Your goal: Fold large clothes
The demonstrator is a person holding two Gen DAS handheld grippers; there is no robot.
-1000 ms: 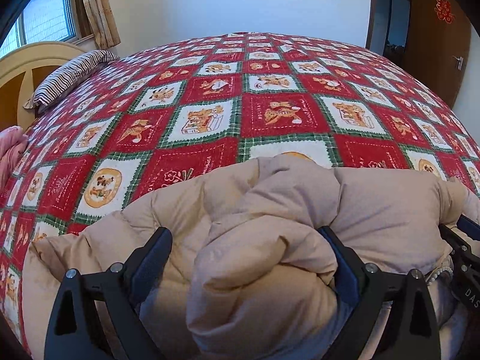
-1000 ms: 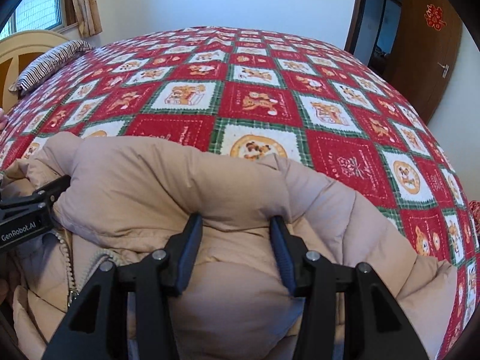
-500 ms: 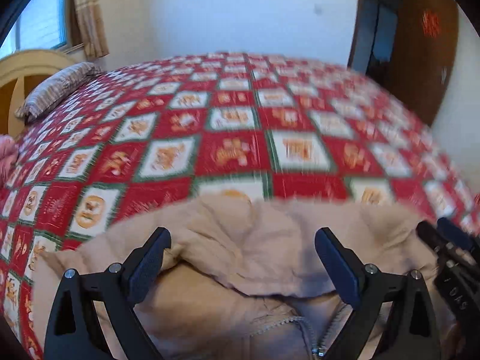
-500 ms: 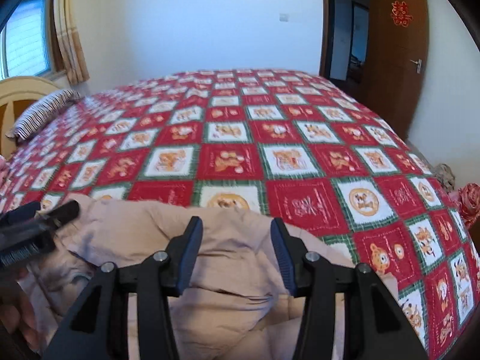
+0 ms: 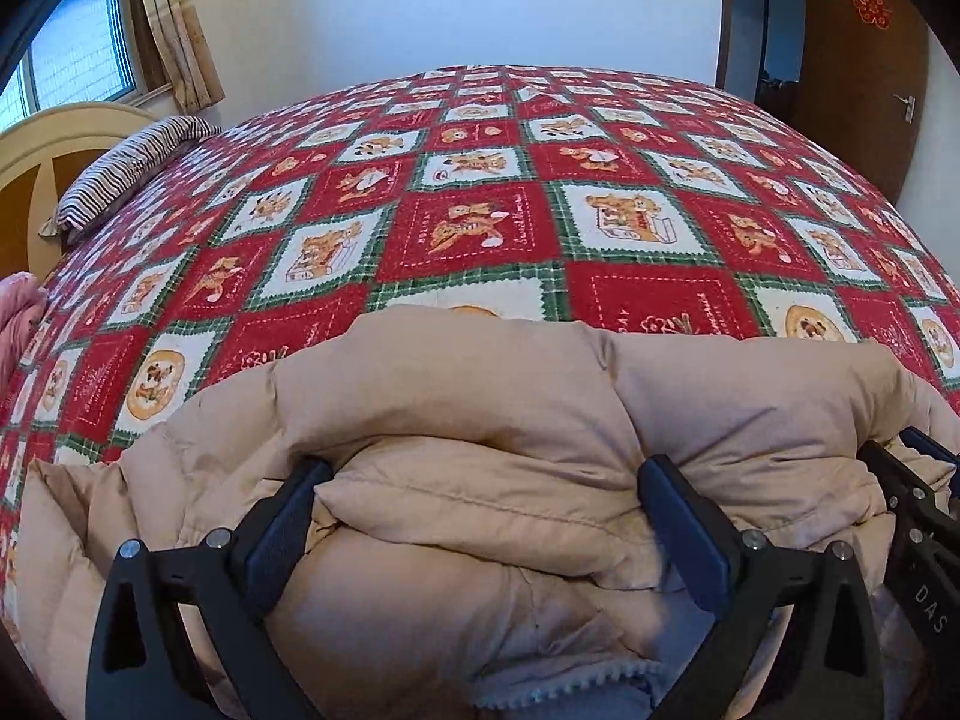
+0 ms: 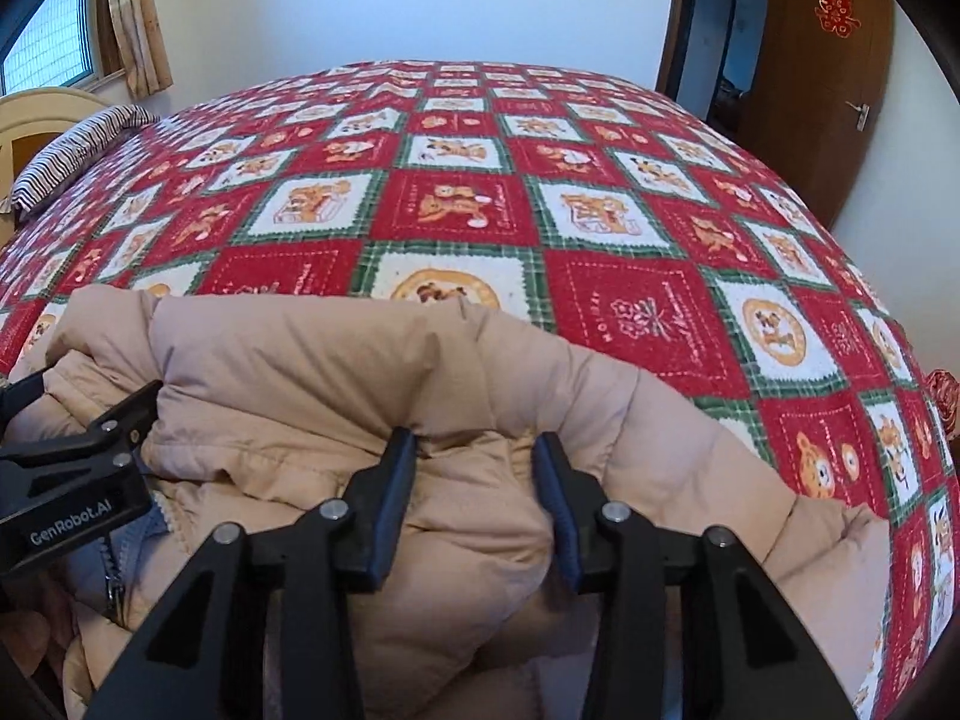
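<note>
Lying bunched at the near edge of the bed (image 5: 480, 228), the beige puffer jacket (image 5: 456, 396) rests on a red, white and green patchwork bedspread (image 6: 456, 204) printed with little bears. Both grippers sit side by side over it. The left gripper (image 5: 480, 474) has its jaws spread wide with a thick padded fold filling the space between them, both pads pressed into the fabric. The right gripper (image 6: 474, 450) has its jaws set narrower, pinching a smaller roll of the same jacket. A grey lining and a zipper (image 5: 570, 681) show at the jacket's near edge. A striped pillow (image 5: 126, 168) lies at the far left by the headboard, a curtained window (image 6: 54, 42) sits above it, and a brown door (image 6: 828, 72) stands at the right.
</note>
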